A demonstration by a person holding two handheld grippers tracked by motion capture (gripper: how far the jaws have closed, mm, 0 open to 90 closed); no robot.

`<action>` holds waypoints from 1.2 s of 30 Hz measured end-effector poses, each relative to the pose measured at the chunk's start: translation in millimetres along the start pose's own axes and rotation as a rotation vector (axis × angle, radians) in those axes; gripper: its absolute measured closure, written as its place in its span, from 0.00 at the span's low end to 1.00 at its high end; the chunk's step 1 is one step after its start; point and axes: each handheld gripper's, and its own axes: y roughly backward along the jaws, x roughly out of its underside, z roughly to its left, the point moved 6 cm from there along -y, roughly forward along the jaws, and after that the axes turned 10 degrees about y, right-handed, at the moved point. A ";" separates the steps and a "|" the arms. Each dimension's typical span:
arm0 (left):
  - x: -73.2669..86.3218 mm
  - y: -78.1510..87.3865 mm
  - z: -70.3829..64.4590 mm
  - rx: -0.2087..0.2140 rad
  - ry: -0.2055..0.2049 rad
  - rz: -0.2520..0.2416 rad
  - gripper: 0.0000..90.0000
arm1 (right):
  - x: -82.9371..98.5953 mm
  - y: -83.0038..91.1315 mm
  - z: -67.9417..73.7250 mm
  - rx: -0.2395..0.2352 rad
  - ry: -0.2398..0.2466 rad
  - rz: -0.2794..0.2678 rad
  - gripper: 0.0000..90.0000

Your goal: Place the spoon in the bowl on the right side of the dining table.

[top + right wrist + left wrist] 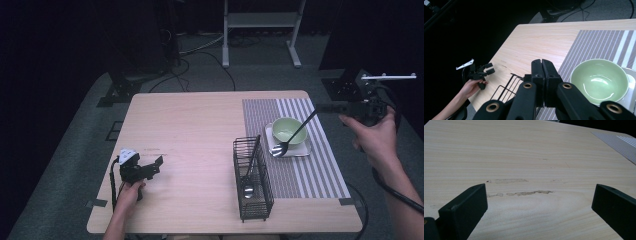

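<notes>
Right tool (345,111) is clamped on the handle end of a black-handled spoon (292,136), held out past the right table edge; the spoon slants down so its bowl hangs just over the white tray (306,151) beside the green bowl (287,129); in the right gripper view its jaws are pressed together. Left tool (156,165) rests low on the bare table (190,130) at the near left, jaws spread wide, gripping nothing.

Risks, as I judge them: the grip is far out on a thin handle, so the spoon could pivot or slip in the jaws; a sideways swing could knock the green bowl or clip its rim; a drop would land on the tray or striped placemat (300,170); heading for the wire caddy (252,180), the spoon bowl could snag the wire rim and tip it.

Counts: spoons two, one held and a second spoon (249,187) standing in the caddy; green bowl one; tray one; placemat one; caddy one; tools two.
</notes>
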 end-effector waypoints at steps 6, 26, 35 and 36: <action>0.0 -0.1 -0.1 0.000 0.000 -0.001 0.00 | 4.7 -1.3 -9.3 0.019 -0.012 0.000 0.98; 0.0 -0.2 -0.3 0.000 -0.001 -0.002 0.00 | 14.5 -8.7 -28.3 0.062 -0.042 0.004 0.98; 0.1 0.0 -0.2 0.001 -0.001 0.001 0.00 | 18.9 -16.4 -38.8 0.077 -0.063 -0.001 0.98; 0.0 -0.2 -0.3 0.001 -0.001 -0.001 0.00 | 19.3 -17.3 -40.6 0.079 -0.070 -0.003 0.98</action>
